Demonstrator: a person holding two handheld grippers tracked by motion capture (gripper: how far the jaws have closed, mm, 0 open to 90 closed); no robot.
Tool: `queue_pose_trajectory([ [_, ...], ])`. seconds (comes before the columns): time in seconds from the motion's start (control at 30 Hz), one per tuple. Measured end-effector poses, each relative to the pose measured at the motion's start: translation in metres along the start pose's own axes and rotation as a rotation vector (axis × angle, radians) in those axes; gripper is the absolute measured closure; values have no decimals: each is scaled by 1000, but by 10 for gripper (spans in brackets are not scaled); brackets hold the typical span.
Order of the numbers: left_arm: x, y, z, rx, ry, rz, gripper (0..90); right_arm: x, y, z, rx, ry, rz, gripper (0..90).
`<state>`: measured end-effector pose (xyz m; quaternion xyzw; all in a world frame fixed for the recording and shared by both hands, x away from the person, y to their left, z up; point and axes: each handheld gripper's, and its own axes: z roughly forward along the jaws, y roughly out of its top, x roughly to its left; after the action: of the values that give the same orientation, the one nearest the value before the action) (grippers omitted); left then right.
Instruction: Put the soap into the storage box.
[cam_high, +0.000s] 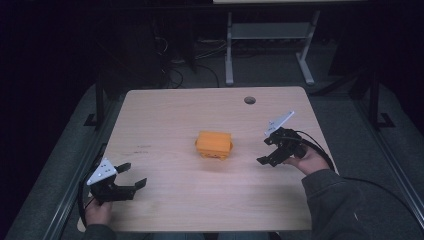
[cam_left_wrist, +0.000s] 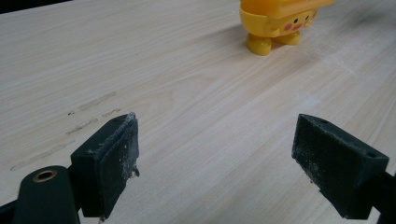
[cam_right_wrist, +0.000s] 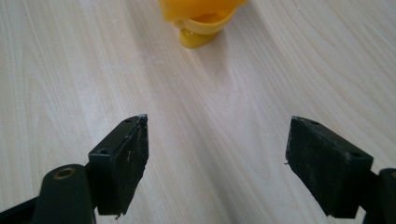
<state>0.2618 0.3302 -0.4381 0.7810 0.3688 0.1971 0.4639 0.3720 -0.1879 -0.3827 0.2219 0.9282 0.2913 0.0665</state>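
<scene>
A yellow toy (cam_high: 214, 145) is seen standing near the middle of the wooden counter (cam_high: 190, 200), a little toward the right. In the left gripper view its round feet and a face with pink cheeks (cam_left_wrist: 275, 28) are made out; the top of it is cut off by the frame. In the right gripper view only its underside and one foot (cam_right_wrist: 198, 25) are shown.

The left hand-held gripper (cam_high: 131, 175) is held by a hand (cam_high: 97, 212) at the near left corner of the counter, well apart from the toy. Its jaws are spread wide, with nothing between them; bare wood is seen in the gap (cam_left_wrist: 215, 158), and whitish dust is noted on the pads.

The right hand-held gripper (cam_high: 265, 150) is held by a hand (cam_high: 312, 160) in a grey sleeve at the right of the counter, near the toy but not touching it, and is pointed toward it. Its jaws are likewise spread wide and empty (cam_right_wrist: 217, 158).

A round hole (cam_high: 249, 100) is seen in the counter's far right part.
</scene>
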Motion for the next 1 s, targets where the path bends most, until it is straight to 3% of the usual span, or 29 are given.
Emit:
queue_pose_trajectory([
  [1.0,-2,-1,3,28,-8,10,143,20,-83,-2,-34,-9,133,203],
])
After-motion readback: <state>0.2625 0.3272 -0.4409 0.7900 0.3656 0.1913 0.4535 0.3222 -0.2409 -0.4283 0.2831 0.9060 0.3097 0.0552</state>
